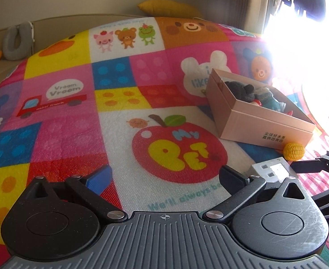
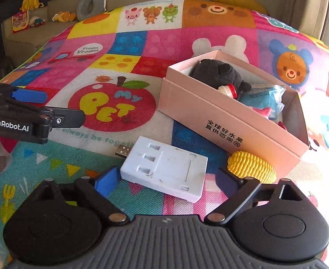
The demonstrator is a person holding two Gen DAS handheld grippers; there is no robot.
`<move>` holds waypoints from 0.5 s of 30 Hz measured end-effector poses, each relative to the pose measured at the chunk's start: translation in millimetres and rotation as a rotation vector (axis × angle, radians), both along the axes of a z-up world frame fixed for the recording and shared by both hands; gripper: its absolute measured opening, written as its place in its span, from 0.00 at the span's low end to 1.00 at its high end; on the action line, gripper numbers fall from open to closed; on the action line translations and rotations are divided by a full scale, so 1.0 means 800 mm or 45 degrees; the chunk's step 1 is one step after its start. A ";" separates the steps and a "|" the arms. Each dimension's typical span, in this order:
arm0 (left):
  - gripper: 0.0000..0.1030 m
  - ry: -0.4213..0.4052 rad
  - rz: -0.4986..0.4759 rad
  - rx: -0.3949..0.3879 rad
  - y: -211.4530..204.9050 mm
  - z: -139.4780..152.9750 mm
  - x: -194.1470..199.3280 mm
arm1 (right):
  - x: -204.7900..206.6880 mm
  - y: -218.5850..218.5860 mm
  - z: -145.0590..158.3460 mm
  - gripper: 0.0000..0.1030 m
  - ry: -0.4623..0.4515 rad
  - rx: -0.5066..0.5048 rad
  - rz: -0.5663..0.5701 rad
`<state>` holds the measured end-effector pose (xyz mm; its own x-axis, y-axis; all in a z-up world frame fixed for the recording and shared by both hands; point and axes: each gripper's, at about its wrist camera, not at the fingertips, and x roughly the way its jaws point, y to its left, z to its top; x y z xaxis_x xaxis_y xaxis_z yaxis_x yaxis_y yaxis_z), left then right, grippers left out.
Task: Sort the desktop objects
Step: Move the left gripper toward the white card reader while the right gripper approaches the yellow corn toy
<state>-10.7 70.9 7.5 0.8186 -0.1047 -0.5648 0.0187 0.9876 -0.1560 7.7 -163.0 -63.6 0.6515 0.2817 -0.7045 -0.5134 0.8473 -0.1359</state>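
Cartoon-printed play mat (image 2: 128, 42) covers the surface, bearing a pink cardboard box (image 2: 227, 125) of plush toys. Before it lies a scuffed white USB hub (image 2: 164, 168), plug leftward, between the right gripper (image 2: 166, 179) fingers, which stand spread without touching it. Left gripper (image 1: 164, 179) is spread over bare mat.

Lying flat on the patterned mat (image 2: 142, 42): white USB hub (image 2: 164, 170), plug pointing left, just beside yellow toy corn (image 2: 251, 168). Touching the corn, near the mat's right edge: open pink box (image 2: 209, 116) holding a black plush (image 2: 218, 74) and blue packets (image 2: 265, 98).
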 end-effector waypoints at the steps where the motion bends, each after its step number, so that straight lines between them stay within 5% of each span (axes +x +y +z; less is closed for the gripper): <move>1: 1.00 -0.002 -0.004 0.001 0.000 0.000 -0.001 | -0.001 -0.001 0.003 0.78 0.022 0.012 -0.005; 6: 1.00 0.003 -0.025 0.007 -0.003 0.002 -0.003 | -0.008 -0.015 0.024 0.78 0.079 0.130 -0.055; 15: 1.00 -0.001 -0.049 0.024 -0.010 0.010 -0.005 | 0.021 -0.065 0.045 0.76 0.550 0.632 -0.133</move>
